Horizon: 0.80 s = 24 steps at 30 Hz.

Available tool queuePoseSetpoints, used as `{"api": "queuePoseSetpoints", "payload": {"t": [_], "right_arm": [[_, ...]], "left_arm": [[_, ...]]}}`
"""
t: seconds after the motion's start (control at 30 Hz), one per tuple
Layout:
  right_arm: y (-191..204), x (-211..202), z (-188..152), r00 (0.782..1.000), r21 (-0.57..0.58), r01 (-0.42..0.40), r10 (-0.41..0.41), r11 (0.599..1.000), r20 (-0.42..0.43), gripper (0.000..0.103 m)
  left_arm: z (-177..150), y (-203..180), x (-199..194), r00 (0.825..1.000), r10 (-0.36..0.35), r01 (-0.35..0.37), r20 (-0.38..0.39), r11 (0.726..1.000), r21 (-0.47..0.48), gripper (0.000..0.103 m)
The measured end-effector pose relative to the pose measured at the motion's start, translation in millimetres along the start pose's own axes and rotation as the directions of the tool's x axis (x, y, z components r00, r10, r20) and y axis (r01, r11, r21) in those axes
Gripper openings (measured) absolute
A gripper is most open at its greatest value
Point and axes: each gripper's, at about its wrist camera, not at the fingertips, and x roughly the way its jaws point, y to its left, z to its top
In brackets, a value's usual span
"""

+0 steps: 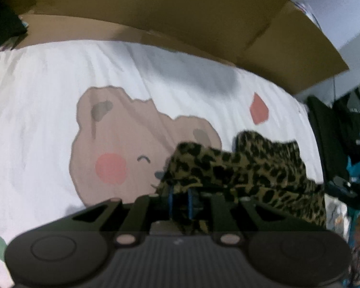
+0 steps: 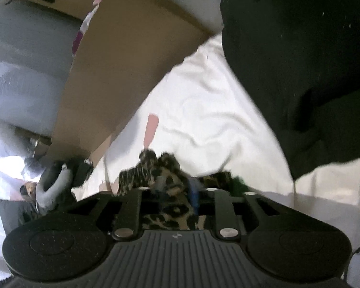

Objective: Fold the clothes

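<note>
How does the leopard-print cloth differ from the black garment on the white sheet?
The leopard-print cloth is tan with dark spots; the black garment is plain black. The leopard-print cloth is pinched in both the left gripper and the right gripper and bunched up; the black garment is held by neither and lies spread on the bed sheet. Both are soft fabric over the same sheet.

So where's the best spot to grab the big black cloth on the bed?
Probably its loose lower corner, which ends in a point on the white sheet. Come in low from the sheet side, since the rest of the black cloth is one bulky heap. Both hand-held grippers already pinch the leopard cloth.
</note>
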Motion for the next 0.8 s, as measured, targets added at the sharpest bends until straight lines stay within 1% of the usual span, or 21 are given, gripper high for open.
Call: {"api": "queuePoseSetpoints", "payload": {"t": [0.07,0.13,0.2,0.27,0.33,0.37,0.47,0.57,0.67,0.73,0.8], "right_arm": [[2,-3,3,1.0,-0.005,-0.002,0.002,1.0,0.015,0.028],[4,-6,1,1.0,-0.021,0.002,-0.002,1.0,0.017,0.029],[6,-8,-2,1.0,-0.037,0.009,-0.009,0.999,0.015,0.029],[6,-10,-6,1.0,-0.044,0.017,-0.017,0.999,0.013,0.031],[6,-14,-11,1.0,-0.043,0.023,-0.022,0.999,0.014,0.035],[5,-15,-13,1.0,-0.042,0.026,-0.025,0.999,0.015,0.035],[4,-20,-19,0.999,-0.04,0.034,-0.033,0.999,0.017,0.035],[3,-25,-26,0.999,-0.038,0.042,-0.041,0.998,0.018,0.035],[3,-29,-31,0.998,-0.061,0.067,-0.067,0.996,0.014,0.036],[3,-31,-35,0.997,-0.077,0.081,-0.08,0.994,0.011,0.043],[3,-31,-38,0.996,-0.09,0.095,-0.095,0.991,0.005,0.043]], "left_arm": [[3,-2,-3,1.0,0.015,-0.015,0.018,1.0,0.016,0.014],[5,-4,-7,0.999,0.027,-0.028,0.033,0.999,0.025,0.019],[7,-4,-11,0.998,0.034,-0.035,0.046,0.999,0.031,0.019],[7,-5,-13,0.998,0.042,-0.044,0.052,0.998,0.042,0.023],[6,-5,-15,0.997,0.05,-0.052,0.057,0.998,0.047,0.029],[5,-4,-16,0.997,0.054,-0.056,0.059,0.997,0.045,0.03],[0,-3,-20,0.996,0.054,-0.056,0.065,0.998,0.024,0.031],[-9,-6,-25,0.996,0.06,-0.062,0.066,0.998,0.032,0.033],[-19,-6,-28,0.997,0.058,-0.059,0.055,0.998,0.032,0.035],[-28,-5,-30,0.997,0.068,-0.069,0.047,0.997,0.03,0.052],[-37,-5,-31,0.996,0.078,-0.08,0.043,0.996,0.034,0.052]]}}
